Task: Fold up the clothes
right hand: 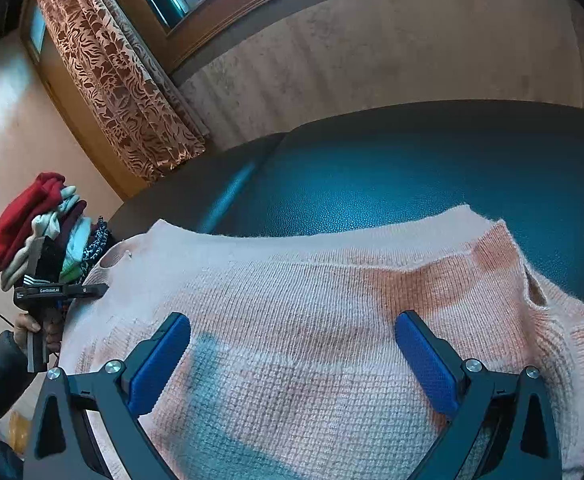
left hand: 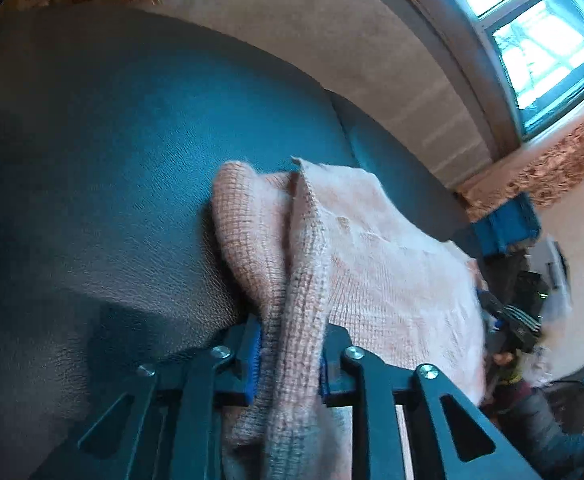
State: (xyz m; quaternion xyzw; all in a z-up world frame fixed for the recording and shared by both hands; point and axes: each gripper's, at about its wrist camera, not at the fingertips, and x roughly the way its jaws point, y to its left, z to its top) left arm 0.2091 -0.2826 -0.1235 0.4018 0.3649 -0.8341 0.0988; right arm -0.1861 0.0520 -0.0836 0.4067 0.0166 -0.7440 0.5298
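The pink knit sweater (right hand: 332,320) looks soft, light and stretchy; the left tool (left hand: 287,356) pinches a bunched edge, while the right tool (right hand: 292,360) hovers spread, best taking the opposite hem.

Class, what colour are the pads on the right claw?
Blue pads, on a black frame; the right wrist view shows them best.

A: Daylight from the window (left hand: 532,40), blown out white on my left wrist view; the rest reads dim and blue-tinted

B: Blur?

A: Right edge of that view smears. Heavy fisheye bend, black corners on both

B: Right wrist view?

A: Sharper. Soft sheen on the dark cushion (right hand: 372,184), a blue-grey shadow across the pink knit (right hand: 292,320) near me
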